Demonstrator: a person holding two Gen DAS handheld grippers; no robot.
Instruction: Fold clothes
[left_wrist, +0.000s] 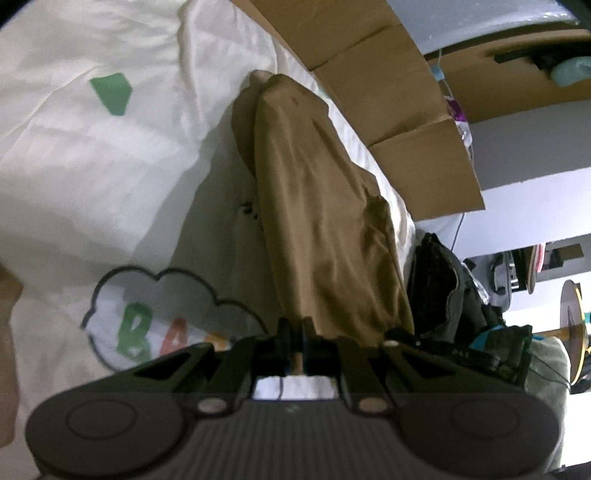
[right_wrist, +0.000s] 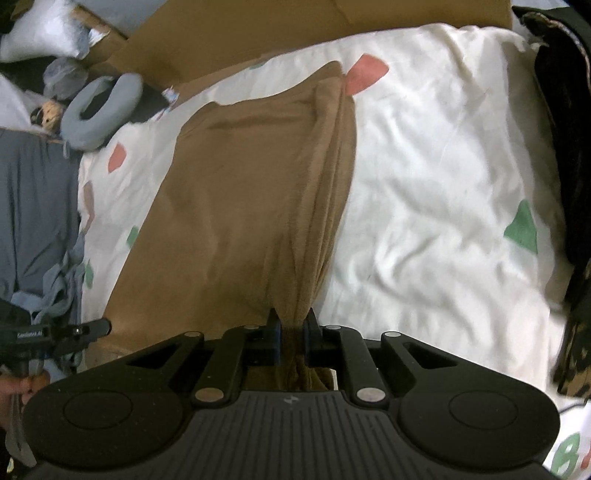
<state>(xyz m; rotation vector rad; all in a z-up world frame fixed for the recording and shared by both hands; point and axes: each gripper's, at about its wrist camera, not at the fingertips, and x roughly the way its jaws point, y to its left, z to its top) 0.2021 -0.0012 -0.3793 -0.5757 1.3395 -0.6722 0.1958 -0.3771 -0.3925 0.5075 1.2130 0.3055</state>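
A brown garment (left_wrist: 321, 206) lies stretched over a white printed bed cover (left_wrist: 92, 166). My left gripper (left_wrist: 296, 328) is shut on its near edge, and a sliver of tan cloth shows between the fingers. In the right wrist view the same brown garment (right_wrist: 240, 192) spreads flat on the bed cover (right_wrist: 443, 166), with one side gathered into a ridge of folds. My right gripper (right_wrist: 293, 325) is shut on that bunched ridge, lifting it slightly. At the lower left of this view the left gripper (right_wrist: 92, 328), held by a hand (right_wrist: 22, 384), sits at the garment's other near corner.
Cardboard boxes (left_wrist: 388, 92) line the far side of the bed, also seen as cardboard (right_wrist: 221, 37). A dark pile of clothing (left_wrist: 436, 280) lies at the bed's end, the same dark clothing (right_wrist: 569, 147). A grey neck pillow (right_wrist: 99, 107) and blue-grey clothes (right_wrist: 33, 206) lie to the left.
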